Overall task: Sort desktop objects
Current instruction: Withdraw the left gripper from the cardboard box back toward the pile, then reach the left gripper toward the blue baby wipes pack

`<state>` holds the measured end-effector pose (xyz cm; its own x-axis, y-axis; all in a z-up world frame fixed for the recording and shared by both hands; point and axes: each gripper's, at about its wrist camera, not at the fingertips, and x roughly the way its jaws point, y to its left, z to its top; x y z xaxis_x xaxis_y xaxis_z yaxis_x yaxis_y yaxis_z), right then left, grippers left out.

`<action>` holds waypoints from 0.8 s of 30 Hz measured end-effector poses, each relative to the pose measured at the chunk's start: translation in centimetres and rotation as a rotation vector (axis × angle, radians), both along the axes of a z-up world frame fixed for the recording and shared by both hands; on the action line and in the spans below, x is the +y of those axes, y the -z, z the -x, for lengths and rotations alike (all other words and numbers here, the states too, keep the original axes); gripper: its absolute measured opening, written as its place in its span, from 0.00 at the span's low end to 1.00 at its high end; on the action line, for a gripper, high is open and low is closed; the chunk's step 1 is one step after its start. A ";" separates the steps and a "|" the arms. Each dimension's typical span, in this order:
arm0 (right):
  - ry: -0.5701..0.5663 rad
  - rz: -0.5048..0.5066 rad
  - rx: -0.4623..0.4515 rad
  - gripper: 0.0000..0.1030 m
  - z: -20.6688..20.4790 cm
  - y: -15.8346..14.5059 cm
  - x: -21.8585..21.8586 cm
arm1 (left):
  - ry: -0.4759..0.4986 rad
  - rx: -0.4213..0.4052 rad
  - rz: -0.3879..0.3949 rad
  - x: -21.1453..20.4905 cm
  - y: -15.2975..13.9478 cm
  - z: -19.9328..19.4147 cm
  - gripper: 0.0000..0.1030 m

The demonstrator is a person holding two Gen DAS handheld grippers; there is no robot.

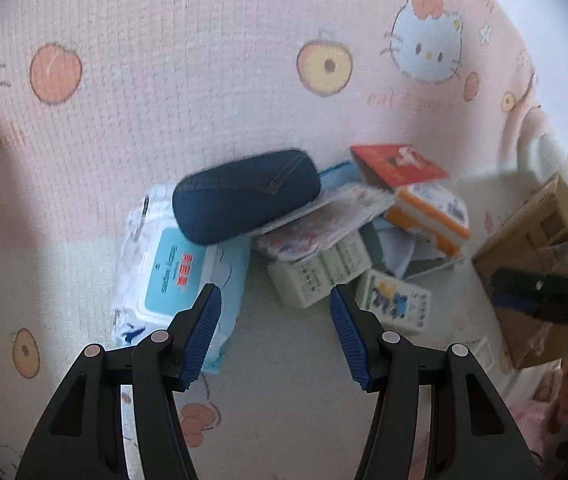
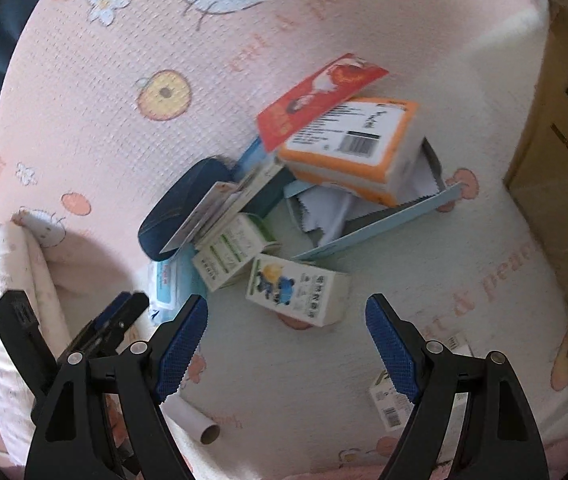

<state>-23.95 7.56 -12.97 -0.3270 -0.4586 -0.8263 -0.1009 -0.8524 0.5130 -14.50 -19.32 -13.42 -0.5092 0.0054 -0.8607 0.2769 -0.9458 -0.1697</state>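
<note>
Desktop objects sit heaped on the pink cartoon-print cloth (image 1: 164,80): a denim case (image 1: 246,194) leans on a wipes pack (image 1: 172,276), with small boxes (image 2: 296,290) and an orange box (image 2: 356,148) beside them. Left gripper (image 1: 276,312) and right gripper (image 2: 286,320) hover above, jaws wide apart, holding nothing.

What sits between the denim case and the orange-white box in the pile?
In the left wrist view, a flat printed card pack leans between the denim case and the orange-white box; the red box lies just behind.
</note>
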 end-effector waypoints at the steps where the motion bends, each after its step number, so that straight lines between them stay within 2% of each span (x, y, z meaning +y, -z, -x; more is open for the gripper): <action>1: 0.007 0.006 0.002 0.78 0.1 0.3 0.3 | -0.005 -0.013 -0.004 -0.2 0.4 -0.1 0.59; 6: 0.078 0.059 0.007 0.78 0.5 1.6 1.4 | -0.054 -0.029 -0.083 -1.2 1.5 -0.3 0.59; 10: 0.129 -0.004 0.012 0.78 0.4 2.3 0.8 | -0.090 -0.022 -0.047 -2.1 2.0 -0.8 0.59; 15: 0.051 0.106 0.007 0.78 0.4 3.6 -3.1 | -0.162 -0.073 -0.010 -5.0 3.6 -2.1 0.59; 19: -0.050 0.125 -0.005 0.78 1.2 5.0 -7.5 | -0.237 -0.101 0.005 -7.9 4.8 -3.6 0.59; 21: -0.068 0.151 -0.012 0.78 1.5 5.6 -8.8 | -0.274 -0.105 -0.013 -9.5 5.4 -4.2 0.59; 24: -0.108 0.142 -0.007 0.76 1.8 6.3 -11.4 | -0.316 -0.084 -0.101 -11.9 6.3 -4.5 0.59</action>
<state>-25.72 -3.85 -19.24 -0.2640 -0.6030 -0.7528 -0.0170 -0.7775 0.6287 -9.98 -31.26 -19.70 -0.4264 -0.0535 -0.9029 0.5706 -0.7905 -0.2226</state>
